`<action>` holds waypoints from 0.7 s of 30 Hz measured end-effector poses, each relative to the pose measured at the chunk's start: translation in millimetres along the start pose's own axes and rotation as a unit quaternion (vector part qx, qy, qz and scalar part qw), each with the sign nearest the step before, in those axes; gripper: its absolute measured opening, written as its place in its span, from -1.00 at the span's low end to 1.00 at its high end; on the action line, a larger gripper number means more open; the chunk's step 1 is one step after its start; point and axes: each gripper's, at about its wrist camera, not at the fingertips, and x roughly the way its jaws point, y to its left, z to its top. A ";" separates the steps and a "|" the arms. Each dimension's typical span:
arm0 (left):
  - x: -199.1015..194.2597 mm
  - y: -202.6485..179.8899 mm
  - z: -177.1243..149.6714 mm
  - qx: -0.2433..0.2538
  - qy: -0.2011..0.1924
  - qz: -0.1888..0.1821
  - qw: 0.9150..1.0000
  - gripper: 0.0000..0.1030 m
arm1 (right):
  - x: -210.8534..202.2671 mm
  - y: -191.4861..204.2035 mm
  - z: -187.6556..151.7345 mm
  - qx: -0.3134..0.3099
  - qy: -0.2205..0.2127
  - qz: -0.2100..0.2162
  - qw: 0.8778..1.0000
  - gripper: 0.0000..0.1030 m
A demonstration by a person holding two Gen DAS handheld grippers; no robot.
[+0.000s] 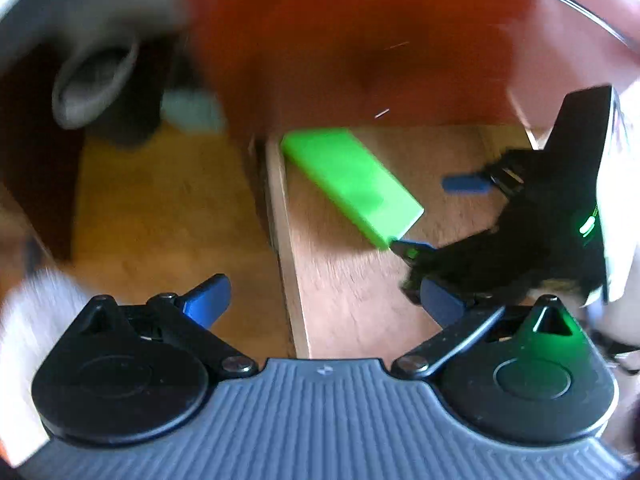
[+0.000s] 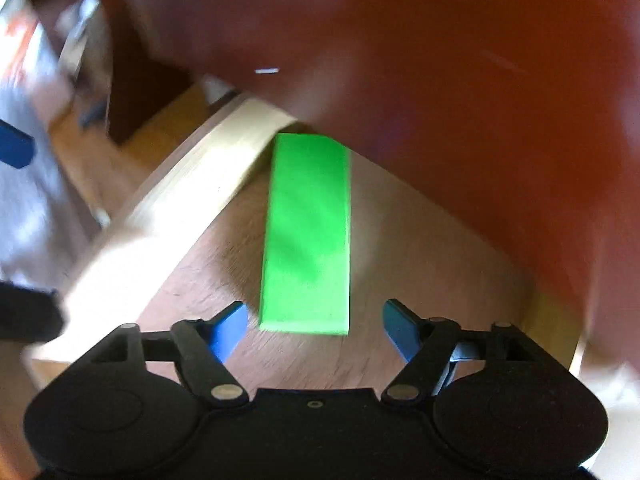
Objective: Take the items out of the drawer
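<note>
A bright green block (image 2: 308, 232) lies flat on the floor of the open wooden drawer (image 2: 192, 200), one end against the dark back. My right gripper (image 2: 316, 332) hangs over it, pointing steeply down. Its blue fingers (image 2: 230, 332) stand open on either side of the block's near end, apart from it. In the left wrist view the green block (image 1: 352, 184) lies right of the drawer's side wall (image 1: 284, 240), and the right gripper (image 1: 440, 216) reaches in from the right. My left gripper (image 1: 324, 304) is open and holds nothing, above that side wall.
A reddish-brown furniture panel (image 1: 320, 40) overhangs the back of the drawer. Left of the drawer lies yellowish wood flooring (image 1: 160, 220), with a blurred grey object (image 1: 92, 84) and a pale blue one (image 1: 192, 112). Something white and fuzzy (image 1: 36, 308) sits at the lower left.
</note>
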 end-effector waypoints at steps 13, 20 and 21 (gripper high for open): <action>11.0 21.1 -3.2 -0.032 0.040 0.027 0.998 1.00 | 37.4 -19.7 -25.3 0.072 0.167 0.004 0.983 0.29; 4.0 -2.7 -2.8 -0.023 0.041 0.015 0.999 1.00 | -4.5 -60.3 -81.0 0.158 0.173 0.005 0.972 0.32; 2.6 -8.2 -1.1 -0.022 0.040 0.011 0.999 1.00 | -18.0 -66.8 -86.1 0.195 0.153 0.019 0.969 0.33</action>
